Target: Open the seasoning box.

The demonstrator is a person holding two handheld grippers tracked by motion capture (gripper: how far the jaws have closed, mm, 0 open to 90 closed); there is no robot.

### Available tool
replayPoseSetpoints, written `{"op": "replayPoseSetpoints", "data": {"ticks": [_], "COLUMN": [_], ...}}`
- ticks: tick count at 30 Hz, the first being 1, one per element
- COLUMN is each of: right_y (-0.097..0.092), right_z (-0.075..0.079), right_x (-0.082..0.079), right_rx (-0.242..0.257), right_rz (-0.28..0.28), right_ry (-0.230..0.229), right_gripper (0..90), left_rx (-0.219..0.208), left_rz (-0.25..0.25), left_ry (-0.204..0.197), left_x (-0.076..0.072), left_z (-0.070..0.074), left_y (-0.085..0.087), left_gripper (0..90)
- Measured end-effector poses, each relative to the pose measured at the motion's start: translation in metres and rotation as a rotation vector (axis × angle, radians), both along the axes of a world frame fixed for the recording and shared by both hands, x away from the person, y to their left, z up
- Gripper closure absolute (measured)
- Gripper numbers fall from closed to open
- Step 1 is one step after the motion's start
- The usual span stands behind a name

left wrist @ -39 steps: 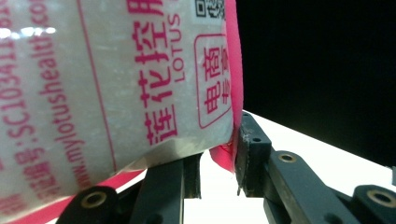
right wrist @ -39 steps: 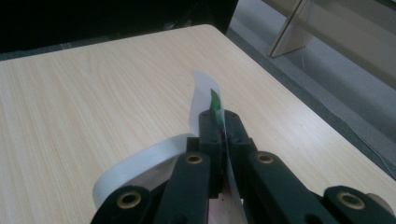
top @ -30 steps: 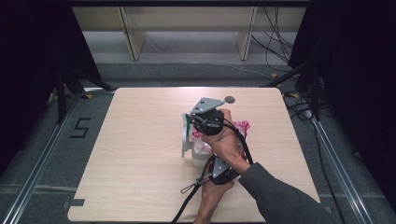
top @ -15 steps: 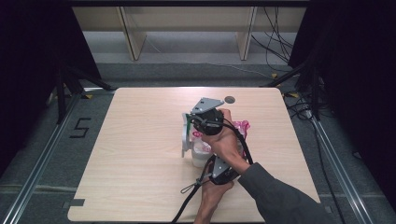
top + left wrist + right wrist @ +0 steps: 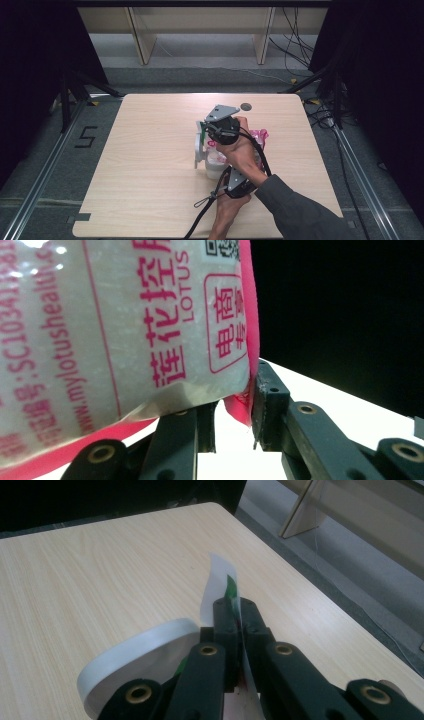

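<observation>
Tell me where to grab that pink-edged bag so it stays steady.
Take the bag by its pink sealed edge, coming from below. That seam is flat and thin, while the filled body bulges. The left claw already has that edge between its jaws there.

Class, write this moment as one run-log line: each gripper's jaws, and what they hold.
left gripper: shut on pink-and-white bag corner | right gripper: shut on white strip | table: white container
</observation>
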State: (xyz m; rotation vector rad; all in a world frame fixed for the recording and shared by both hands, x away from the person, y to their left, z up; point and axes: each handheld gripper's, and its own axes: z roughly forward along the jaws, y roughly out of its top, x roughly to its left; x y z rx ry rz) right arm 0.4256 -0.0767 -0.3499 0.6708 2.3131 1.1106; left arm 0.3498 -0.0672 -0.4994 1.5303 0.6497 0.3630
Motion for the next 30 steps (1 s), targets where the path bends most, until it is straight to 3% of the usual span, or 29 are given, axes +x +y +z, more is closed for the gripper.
{"op": "replayPoseSetpoints", "data": {"ticks": [2,3,4,5,6,11,12,15,20,22,24,28,30], "right_y": [0.0002,0.0,0.0004,0.0013,0.0023,0.0014,0.0021,0.0013,-0.0008,-0.0001,0.0023,0.0021,0.0034], "right_z": [0.0009,0.0009,0.0004,-0.0015,-0.0021,0.0001,0.0,-0.0004,0.0016,0.0005,-0.0021,-0.0001,-0.0019], "right_x": [0.0003,0.0005,-0.0002,0.0003,-0.0009,0.0002,-0.0011,0.0011,0.0005,0.0013,-0.0001,0.0005,0.0007], "right_rx": [0.016,0.019,0.008,-0.01,-0.018,-0.004,-0.003,-0.006,0.006,-0.008,-0.024,-0.004,-0.027], "right_rz": [-0.007,-0.006,-0.008,0.001,0.002,0.013,0.001,0.007,0.0,0.009,0.006,0.009,0.013], "right_ry": [-0.005,-0.005,0.005,-0.007,0.008,-0.003,0.018,-0.014,0.009,-0.013,-0.003,-0.003,-0.012], "right_gripper": [89.5,89.5,89.5,89.5,89.5,89.5,89.5,89.5,89.5,89.5,89.5,89.5,89.5], "left_rx": [-0.001,0.0,-0.003,-0.011,-0.004,-0.009,-0.014,-0.006,-0.008,-0.014,-0.01,-0.012,-0.017], "left_rz": [0.007,0.04,-0.009,-0.007,-0.008,-0.001,0.0,-0.003,-0.005,-0.01,-0.01,-0.008,-0.004], "left_ry": [0.003,0.009,0.001,-0.002,-0.001,-0.001,-0.003,-0.001,0.0,0.002,0.002,0.001,-0.004], "left_x": [-0.0006,-0.0017,0.0,-0.0001,-0.0007,-0.0005,-0.0002,-0.0006,-0.0007,-0.0004,-0.0004,-0.0005,-0.0006], "left_z": [0.0002,0.0002,0.0,-0.0003,-0.0001,0.0,0.0,0.0003,0.0003,0.0002,0.0005,0.0007,0.0001], "left_y": [0.0008,0.0014,0.0007,-0.0001,0.0003,0.0003,0.0,0.0006,0.0002,0.0002,0.0006,0.0015,0.0003], "left_gripper": [74.0,74.1,74.1,74.1,74.0,74.1,74.1,74.1,74.1,74.2,74.1,74.2,74.1]}}
